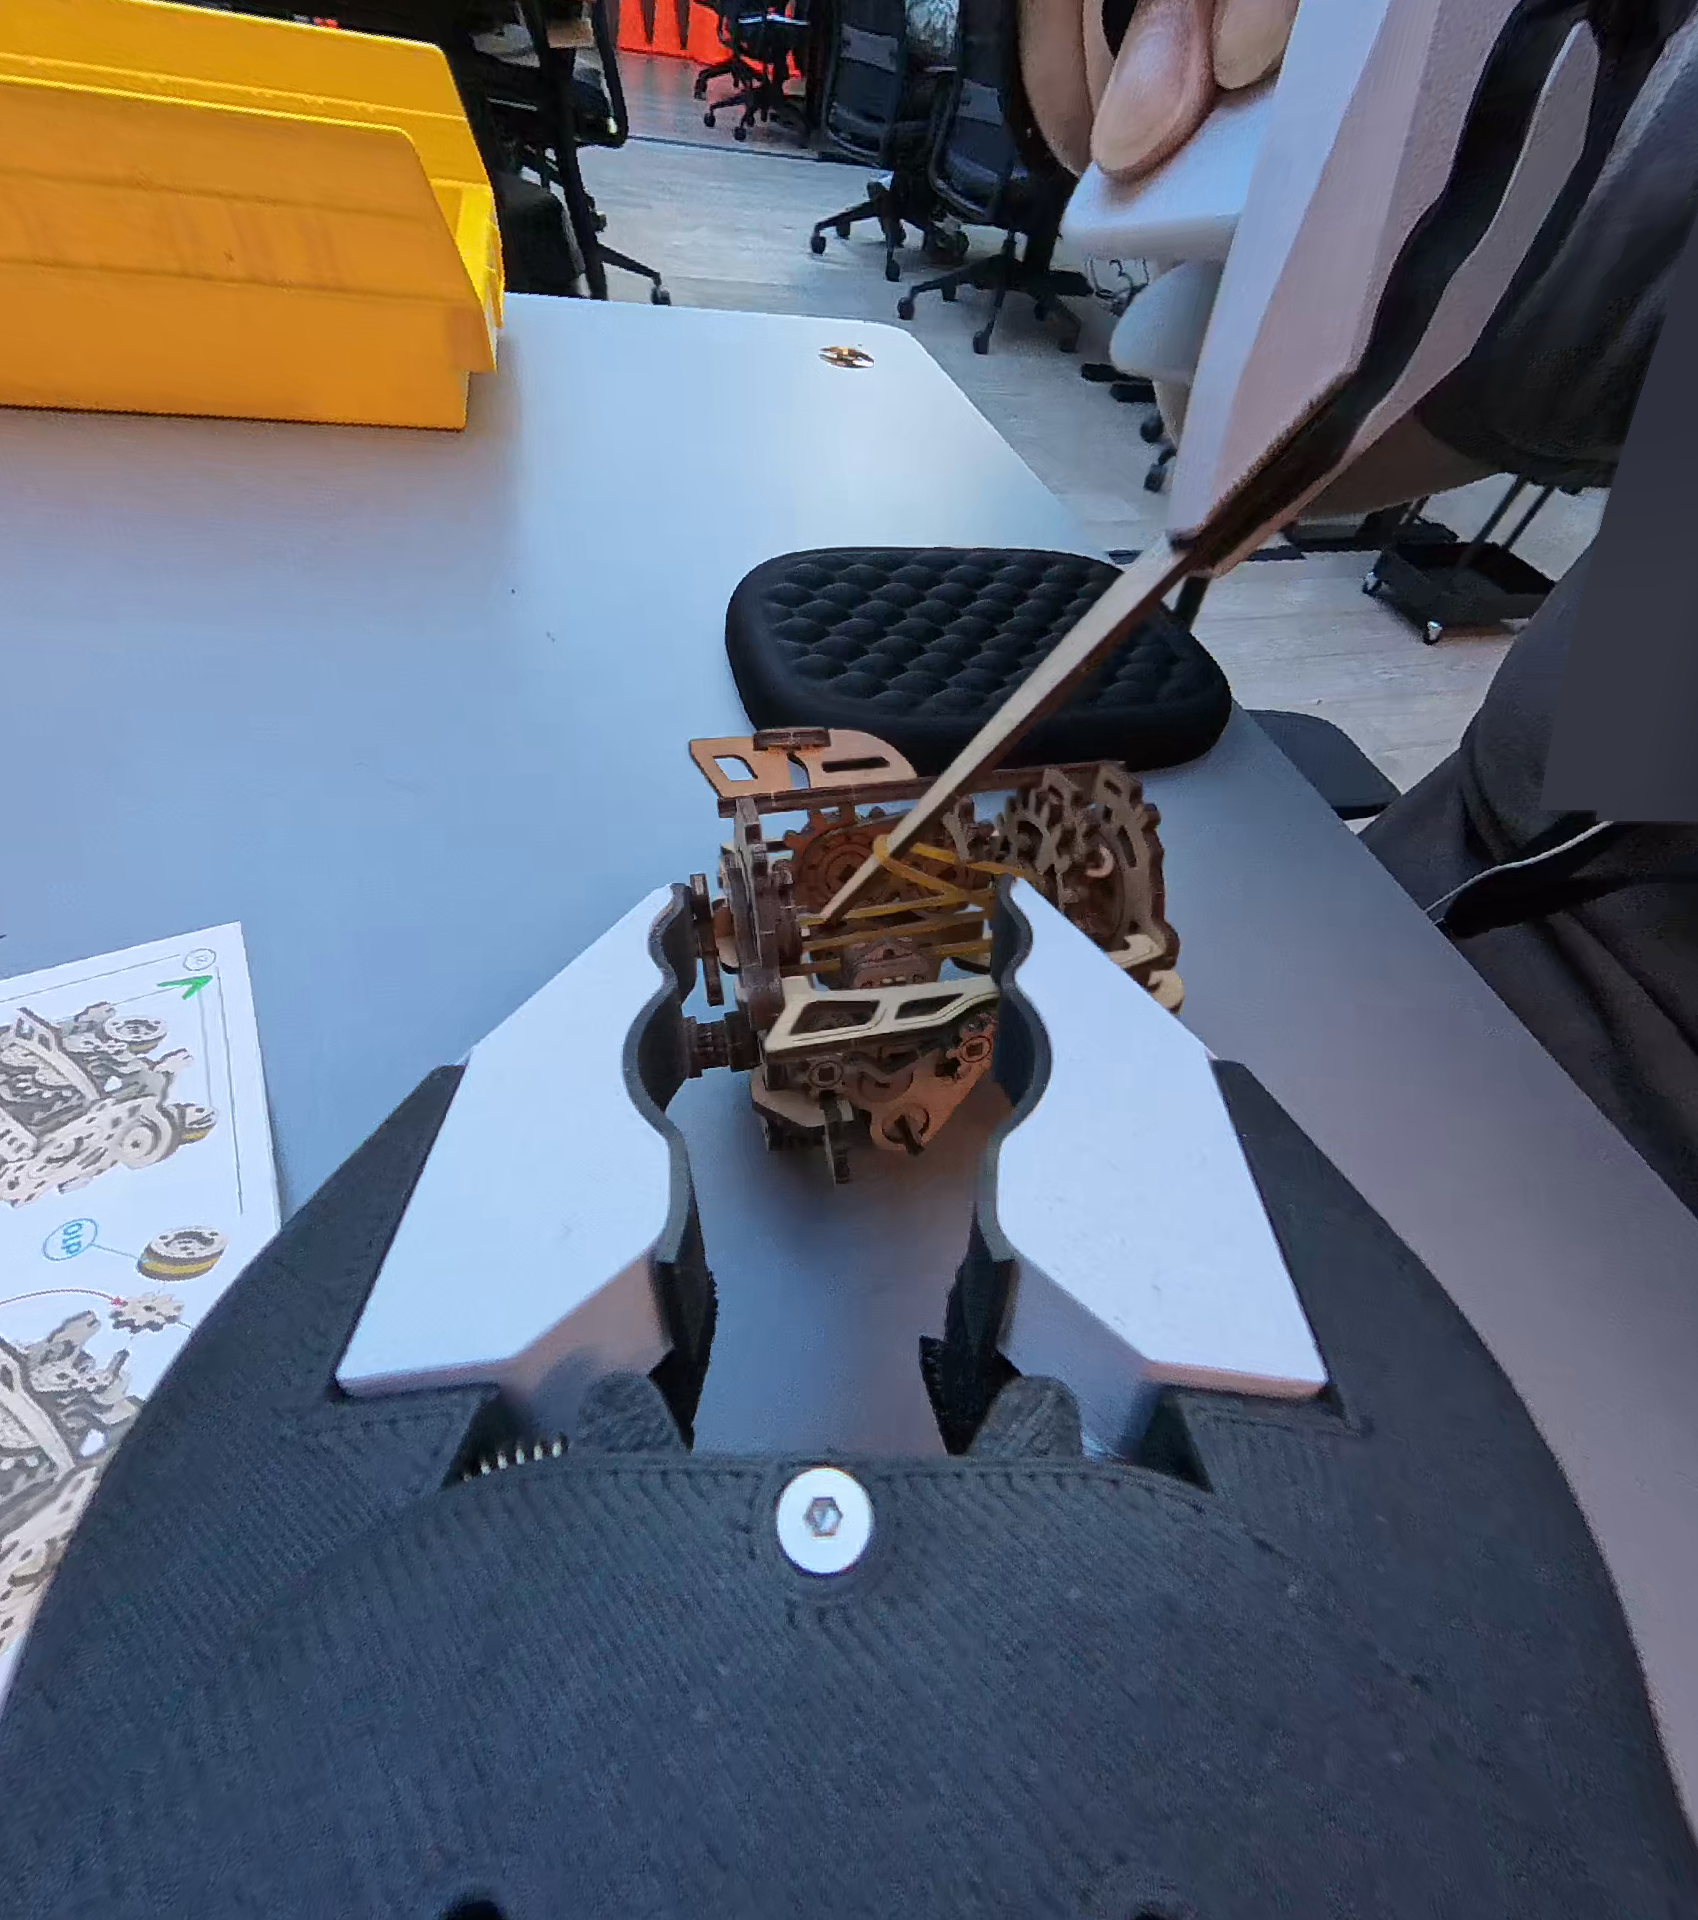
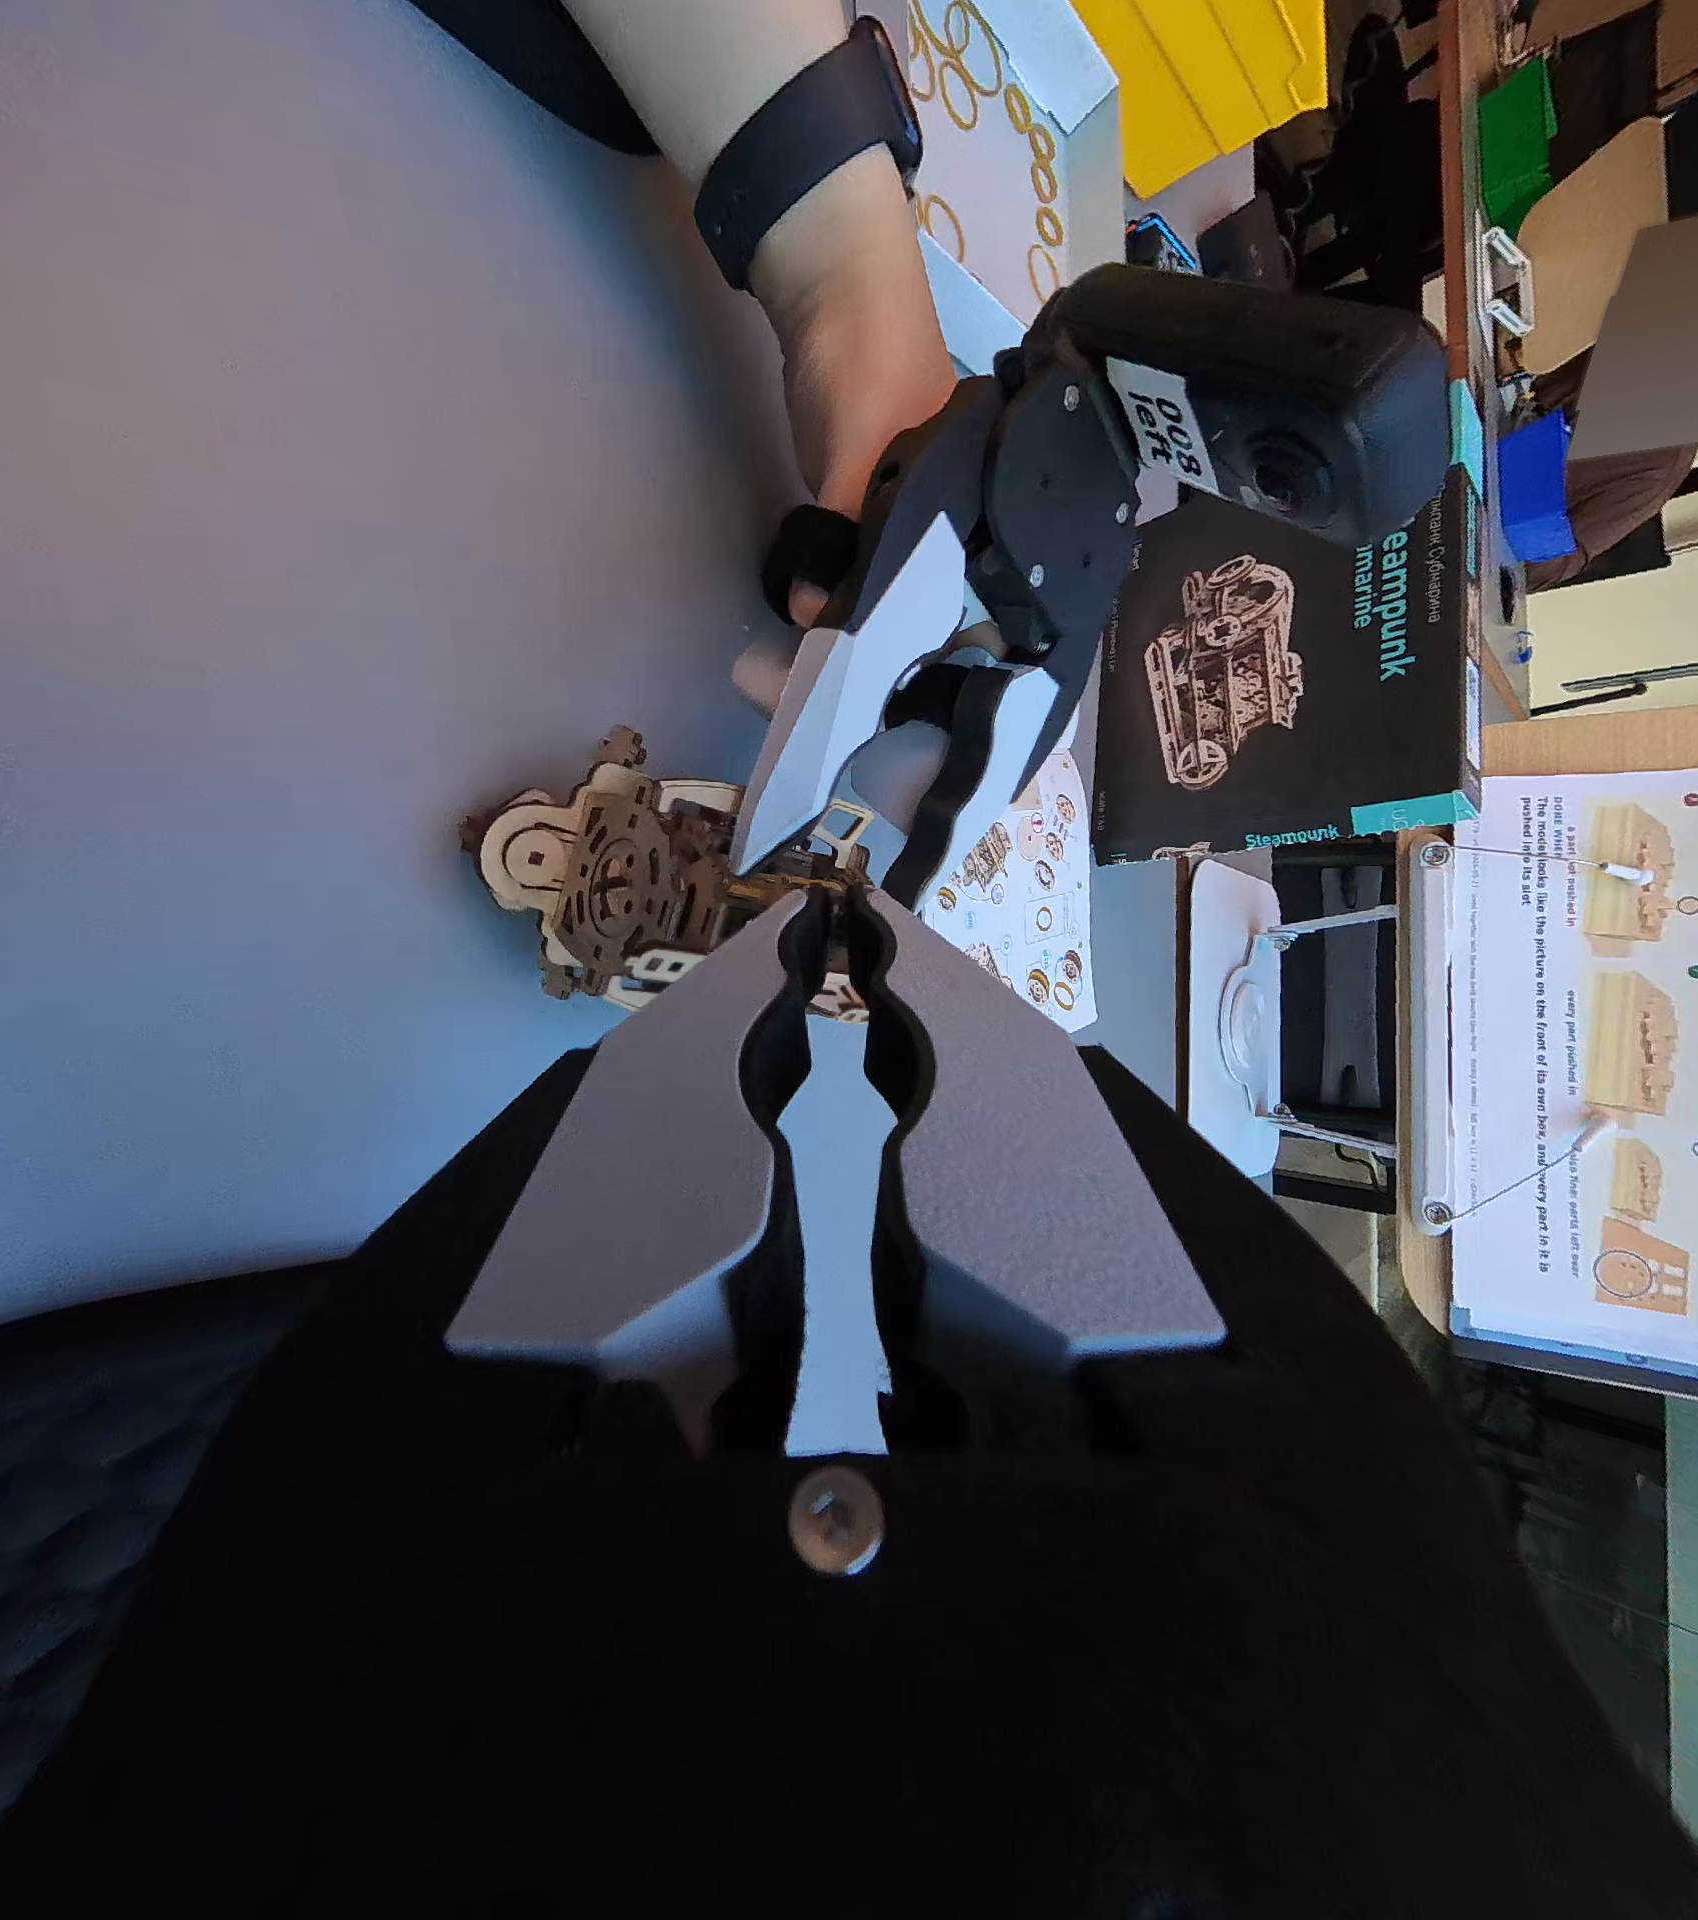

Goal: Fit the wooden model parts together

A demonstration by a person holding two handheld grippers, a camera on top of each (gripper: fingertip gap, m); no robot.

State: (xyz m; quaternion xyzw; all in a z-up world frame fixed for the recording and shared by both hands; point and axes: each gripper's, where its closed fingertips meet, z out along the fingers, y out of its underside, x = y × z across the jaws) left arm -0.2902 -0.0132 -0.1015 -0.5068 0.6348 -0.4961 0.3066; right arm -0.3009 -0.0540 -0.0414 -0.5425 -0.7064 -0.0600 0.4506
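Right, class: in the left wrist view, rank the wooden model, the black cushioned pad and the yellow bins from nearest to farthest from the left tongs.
1. Wooden model: between the left tongs' tips.
2. Black cushioned pad: behind the model, to the right.
3. Yellow bins: far left, at the table's back.

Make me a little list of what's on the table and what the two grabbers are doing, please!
Model: wooden model with gears, standing on the grey table.
Rubber band: yellow rubber band stretched across the model's middle.
Left gripper: jaws open around the model; contact with it cannot be told.
Right gripper: jaws shut on a thin wooden stick, whose tip reaches into the band.
Paper: instruction sheet to the left of the model.
Behind: black cushion pad, yellow bins.
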